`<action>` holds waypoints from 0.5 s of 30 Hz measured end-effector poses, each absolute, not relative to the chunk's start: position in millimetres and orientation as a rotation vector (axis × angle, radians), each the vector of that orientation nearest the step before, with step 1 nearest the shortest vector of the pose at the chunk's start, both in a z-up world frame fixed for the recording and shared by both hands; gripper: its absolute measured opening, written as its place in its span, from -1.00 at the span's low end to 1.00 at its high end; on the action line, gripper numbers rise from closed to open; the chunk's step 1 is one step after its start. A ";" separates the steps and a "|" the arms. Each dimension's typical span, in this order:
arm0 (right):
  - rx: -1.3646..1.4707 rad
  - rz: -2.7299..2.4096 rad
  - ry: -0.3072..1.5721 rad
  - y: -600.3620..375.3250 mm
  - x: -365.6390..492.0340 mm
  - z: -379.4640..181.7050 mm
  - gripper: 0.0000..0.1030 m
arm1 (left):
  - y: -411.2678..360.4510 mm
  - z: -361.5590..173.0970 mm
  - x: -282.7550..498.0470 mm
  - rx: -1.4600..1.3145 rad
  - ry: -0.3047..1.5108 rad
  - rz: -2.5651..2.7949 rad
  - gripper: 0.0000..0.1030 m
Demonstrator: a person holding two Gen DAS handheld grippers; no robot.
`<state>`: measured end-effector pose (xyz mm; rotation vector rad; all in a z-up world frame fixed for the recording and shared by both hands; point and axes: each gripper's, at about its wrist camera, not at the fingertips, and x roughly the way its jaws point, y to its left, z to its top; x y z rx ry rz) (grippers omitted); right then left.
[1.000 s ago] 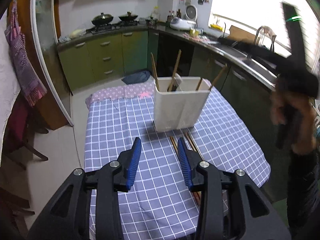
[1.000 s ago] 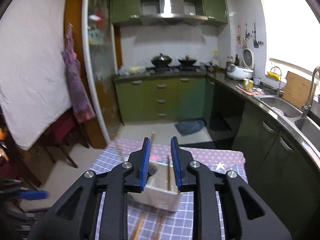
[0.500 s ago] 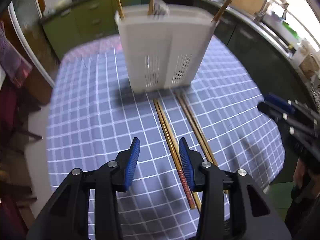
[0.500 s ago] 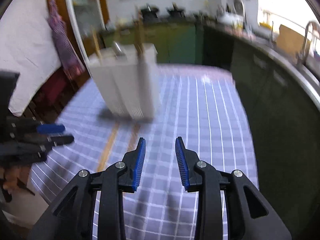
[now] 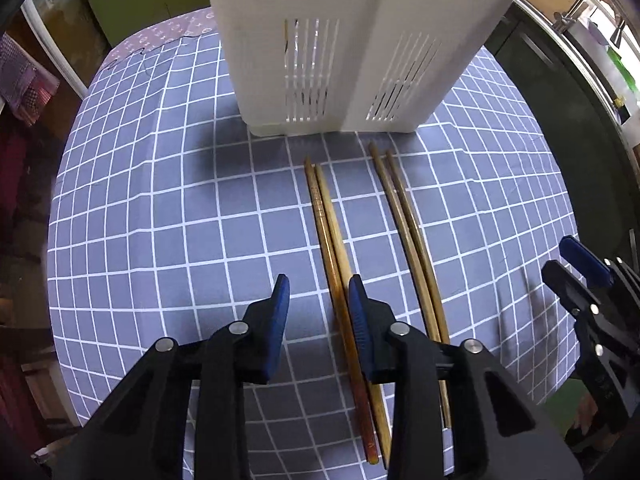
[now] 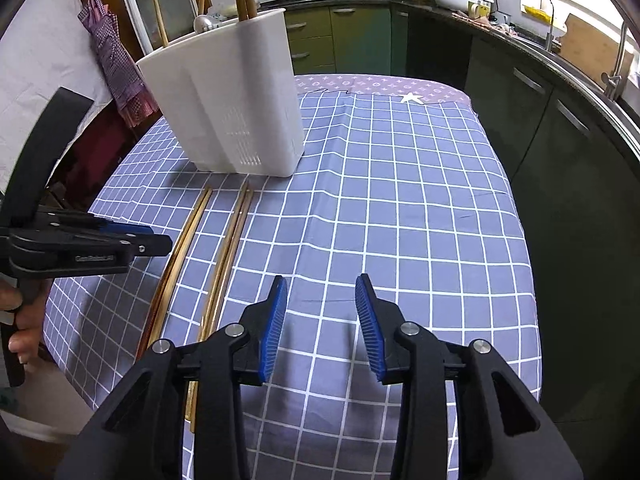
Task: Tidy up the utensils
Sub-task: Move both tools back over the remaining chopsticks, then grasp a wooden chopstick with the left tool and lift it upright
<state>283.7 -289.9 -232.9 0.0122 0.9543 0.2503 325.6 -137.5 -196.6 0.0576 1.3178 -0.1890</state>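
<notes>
A white utensil holder (image 5: pixel 340 40) stands on the blue checked tablecloth (image 5: pixel 160 220), with chopsticks and a spoon standing in it (image 6: pixel 232 92). Two pairs of wooden chopsticks lie in front of it: the left pair (image 5: pixel 324 216) and the right pair (image 5: pixel 404 216). My left gripper (image 5: pixel 318 292) points steeply down over the left pair. That pair lies between its jaws, close to the right finger (image 5: pixel 360 312). The jaws are closing and the pads do not press on the sticks. My right gripper (image 6: pixel 321 292) hovers over bare cloth right of the chopsticks (image 6: pixel 234 236), its jaws opening with nothing between them.
Green kitchen cabinets (image 6: pixel 352 32) and a counter with a sink (image 6: pixel 592 64) run along the back and right. The table edge falls off close on the left and near side. A hand (image 6: pixel 20 320) holds the left gripper at the left edge.
Both grippers have dropped towards the table and tipped downwards. The left one now stands over the left chopstick pair with narrower jaws. The right gripper's jaws have widened.
</notes>
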 end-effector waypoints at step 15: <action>0.029 0.286 0.964 -285.8 282.6 -230.8 -0.30 | -152.8 -219.3 334.4 0.105 1.345 -0.153 -0.46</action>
